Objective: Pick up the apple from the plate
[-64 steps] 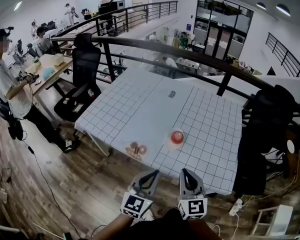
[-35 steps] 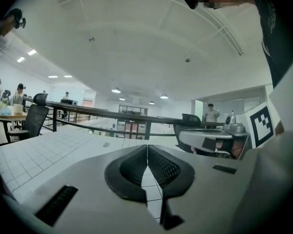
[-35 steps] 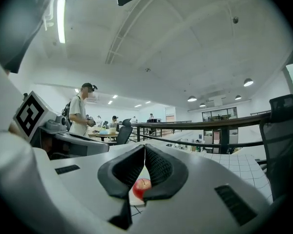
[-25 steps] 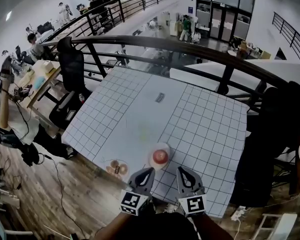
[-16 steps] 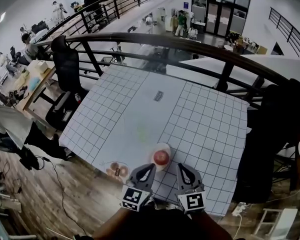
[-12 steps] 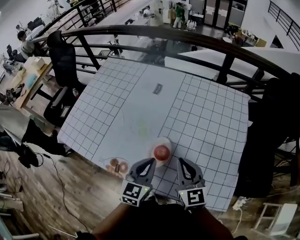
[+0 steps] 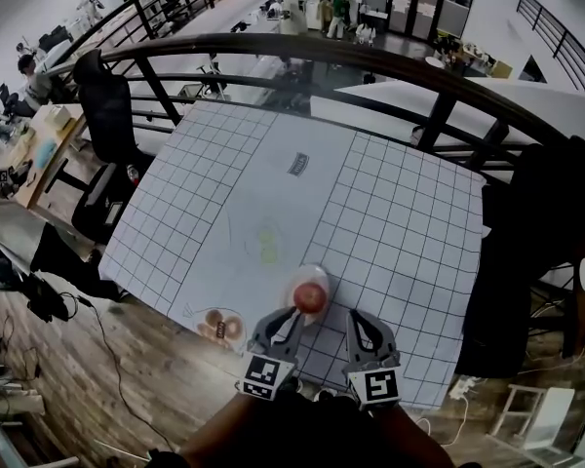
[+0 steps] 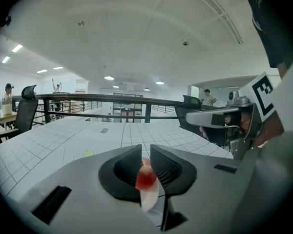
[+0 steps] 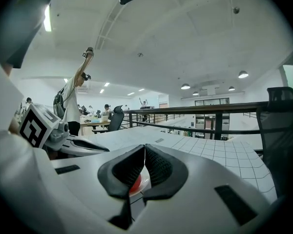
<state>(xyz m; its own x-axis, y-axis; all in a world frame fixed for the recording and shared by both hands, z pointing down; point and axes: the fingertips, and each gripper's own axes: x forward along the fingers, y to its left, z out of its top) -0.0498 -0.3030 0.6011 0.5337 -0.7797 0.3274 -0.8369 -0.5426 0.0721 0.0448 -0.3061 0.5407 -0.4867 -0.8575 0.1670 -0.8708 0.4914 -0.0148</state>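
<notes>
A red apple (image 7: 310, 297) sits on a small white plate (image 7: 308, 279) near the front edge of the white gridded table (image 7: 400, 213). My left gripper (image 7: 291, 320) is shut and holds nothing, its tips just short of the plate's near rim. In the left gripper view the apple (image 8: 146, 177) and plate (image 8: 150, 199) show through the narrow slit between the jaws of the left gripper (image 8: 146, 150). My right gripper (image 7: 357, 318) is shut and empty too, beside the plate on its right. In the right gripper view the apple (image 9: 134, 183) peeks out below the right gripper (image 9: 145, 148).
A second small plate (image 7: 221, 327) with brown round pieces lies left of the apple's plate at the table edge. A dark card (image 7: 298, 164) and a yellow-green mark (image 7: 268, 242) lie farther back. Black office chairs (image 7: 107, 105) flank the table, with a dark railing (image 7: 370, 61) behind.
Both grippers have come closer to the table and sunk toward the plate. The apple, once well ahead of them, now lies just before the left gripper's tips. Both stay shut.
</notes>
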